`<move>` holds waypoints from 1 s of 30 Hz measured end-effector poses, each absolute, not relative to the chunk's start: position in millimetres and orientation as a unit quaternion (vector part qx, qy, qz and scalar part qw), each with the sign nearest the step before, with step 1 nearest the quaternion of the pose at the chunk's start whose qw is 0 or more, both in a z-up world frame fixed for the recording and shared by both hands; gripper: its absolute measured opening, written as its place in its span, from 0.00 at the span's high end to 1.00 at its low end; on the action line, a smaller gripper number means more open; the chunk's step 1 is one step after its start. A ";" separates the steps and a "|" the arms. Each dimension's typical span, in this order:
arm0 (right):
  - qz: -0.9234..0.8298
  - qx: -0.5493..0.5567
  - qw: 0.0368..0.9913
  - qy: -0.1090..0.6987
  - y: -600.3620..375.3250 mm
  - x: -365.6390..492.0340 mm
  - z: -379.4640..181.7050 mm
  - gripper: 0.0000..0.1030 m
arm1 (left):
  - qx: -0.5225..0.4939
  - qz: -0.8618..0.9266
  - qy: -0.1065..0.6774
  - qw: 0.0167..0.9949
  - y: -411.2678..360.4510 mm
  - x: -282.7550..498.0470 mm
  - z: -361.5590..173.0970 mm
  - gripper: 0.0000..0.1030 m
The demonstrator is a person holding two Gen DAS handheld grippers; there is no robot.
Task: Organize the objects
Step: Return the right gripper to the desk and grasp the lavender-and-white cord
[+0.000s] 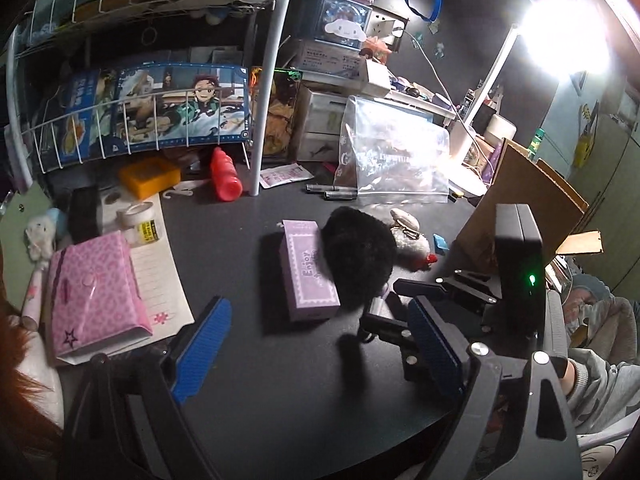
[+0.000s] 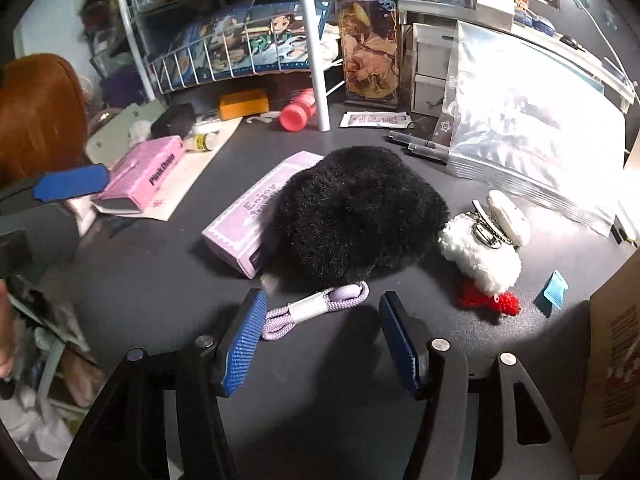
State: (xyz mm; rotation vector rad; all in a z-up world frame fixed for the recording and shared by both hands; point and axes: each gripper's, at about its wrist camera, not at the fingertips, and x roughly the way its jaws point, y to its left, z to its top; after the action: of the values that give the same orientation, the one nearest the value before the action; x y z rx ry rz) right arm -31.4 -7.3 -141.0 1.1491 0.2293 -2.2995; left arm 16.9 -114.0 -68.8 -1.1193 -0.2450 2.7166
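A: Gripper state first?

B: Right gripper (image 2: 322,334) is spread wide, holding nothing, low over the desk (image 2: 160,300). Left gripper (image 1: 316,344) is wide too, empty.

A: Nearest thing?

B: A lilac strap (image 2: 316,306), folded, lying between the right fingers, one end touching the left pad (image 2: 244,344).

A: How will it handle?

B: Light, limp, probably slippery cord. I'd pinch the white band mid-loop.

A: Beyond it?

B: Black fluffy pouch (image 2: 356,216) leaning on a purple box (image 2: 248,220); soft, squashy.
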 end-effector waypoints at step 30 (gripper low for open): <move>-0.820 0.418 0.337 0.197 22.7 -7.1 -140.5 0.93 | -0.390 0.906 -0.080 0.145 -86.6 -3.2 -71.0 0.14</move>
State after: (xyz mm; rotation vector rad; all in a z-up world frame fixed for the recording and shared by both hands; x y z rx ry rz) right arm -7.1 22.7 -140.5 1.0892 0.5139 -2.1384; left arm -3.2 -86.5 -71.0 -1.1237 -0.2311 2.6086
